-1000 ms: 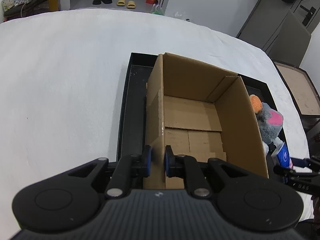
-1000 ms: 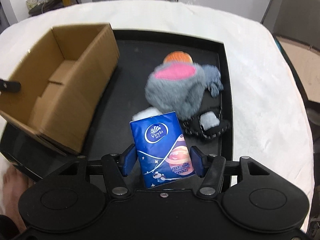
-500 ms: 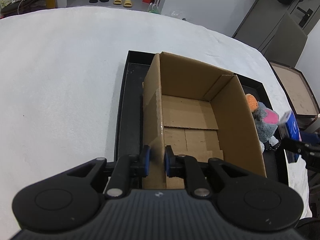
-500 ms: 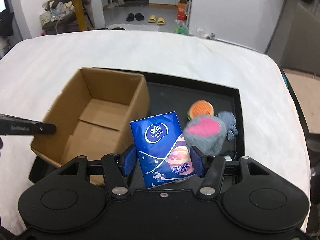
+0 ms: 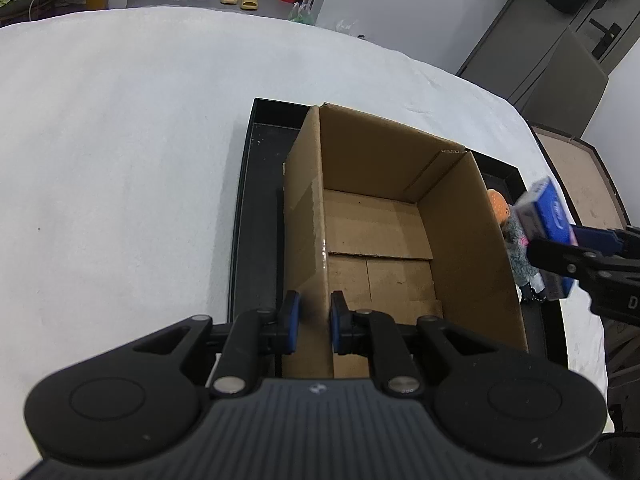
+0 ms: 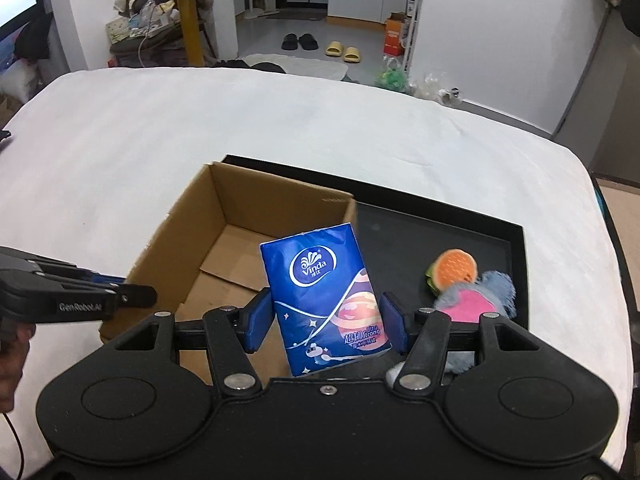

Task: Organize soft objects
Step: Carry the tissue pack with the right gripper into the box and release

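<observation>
An open, empty cardboard box (image 5: 384,240) stands on a black tray (image 5: 256,216); it also shows in the right wrist view (image 6: 240,240). My left gripper (image 5: 311,322) is shut on the box's near left wall. My right gripper (image 6: 326,324) is shut on a blue Vinda tissue pack (image 6: 324,296) and holds it in the air near the box's right wall; the pack also shows in the left wrist view (image 5: 548,216). A grey and pink plush toy (image 6: 472,300) and an orange burger toy (image 6: 454,270) lie on the tray right of the box.
The tray (image 6: 440,224) sits on a white cloth-covered table (image 6: 200,128). Beyond the table there are slippers (image 6: 340,48) on the floor, a yellow-legged desk (image 6: 188,20) and grey cabinets (image 5: 560,40).
My right gripper has lifted the tissue pack up from the tray and moved it left toward the box. My left gripper has kept its hold on the box wall.
</observation>
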Demonstrator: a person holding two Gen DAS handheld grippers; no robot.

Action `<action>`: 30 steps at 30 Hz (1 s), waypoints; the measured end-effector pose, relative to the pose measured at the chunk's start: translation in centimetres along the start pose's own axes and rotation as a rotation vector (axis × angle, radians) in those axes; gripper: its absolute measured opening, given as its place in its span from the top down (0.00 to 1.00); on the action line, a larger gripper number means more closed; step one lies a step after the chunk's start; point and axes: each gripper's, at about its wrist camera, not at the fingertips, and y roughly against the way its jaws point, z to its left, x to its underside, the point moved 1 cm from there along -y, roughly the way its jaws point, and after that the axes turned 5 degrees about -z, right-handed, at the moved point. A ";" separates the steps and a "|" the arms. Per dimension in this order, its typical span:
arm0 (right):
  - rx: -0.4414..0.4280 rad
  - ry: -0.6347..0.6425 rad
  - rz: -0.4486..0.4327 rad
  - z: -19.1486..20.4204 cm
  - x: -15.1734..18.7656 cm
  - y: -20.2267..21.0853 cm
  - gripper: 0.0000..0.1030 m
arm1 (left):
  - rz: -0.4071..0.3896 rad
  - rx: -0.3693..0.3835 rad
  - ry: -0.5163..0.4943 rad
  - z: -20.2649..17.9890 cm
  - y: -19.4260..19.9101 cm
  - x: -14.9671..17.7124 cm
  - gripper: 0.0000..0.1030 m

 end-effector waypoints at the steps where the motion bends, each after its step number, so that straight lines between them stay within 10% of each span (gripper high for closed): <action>1: -0.006 0.001 0.001 0.3 -0.1 -0.2 0.46 | -0.001 -0.001 0.000 0.0 0.0 0.0 0.87; 22: -0.096 -0.052 -0.045 4.9 -2.3 -4.0 0.45 | 0.018 0.038 0.008 1.0 -0.2 -0.2 0.86; 30: -0.117 -0.093 -0.046 4.0 -1.4 -4.5 0.29 | 0.018 0.032 0.001 0.7 -0.4 -0.3 0.86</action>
